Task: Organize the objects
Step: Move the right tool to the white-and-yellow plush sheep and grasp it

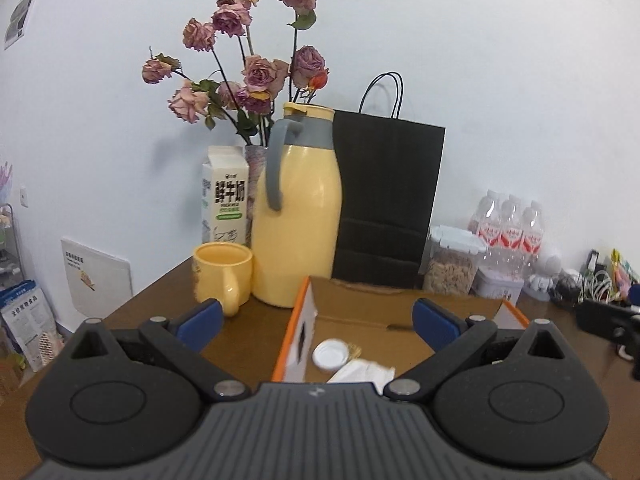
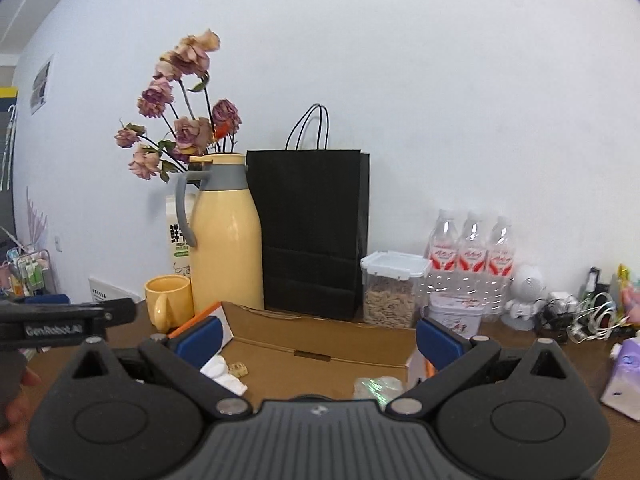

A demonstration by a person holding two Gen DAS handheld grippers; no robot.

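Note:
An open cardboard box (image 1: 400, 304) with orange and white sides sits on the brown table; it also shows in the right wrist view (image 2: 320, 336). Inside lie a white lid (image 1: 330, 354), a white packet (image 1: 364, 372) and a clear crinkled wrapper (image 2: 378, 388). My left gripper (image 1: 318, 320) is open and empty, held over the box's near left corner. My right gripper (image 2: 318, 338) is open and empty, above the box's near side. The left gripper shows at the left edge of the right wrist view (image 2: 68, 316).
Behind the box stand a yellow mug (image 1: 224, 276), a yellow thermos jug (image 1: 298, 216), a milk carton (image 1: 224, 196), dried roses (image 1: 248, 60), a black paper bag (image 1: 386, 200), a cereal container (image 2: 390, 290), water bottles (image 2: 472, 252), cables (image 2: 592, 316) and a tissue pack (image 2: 624, 376).

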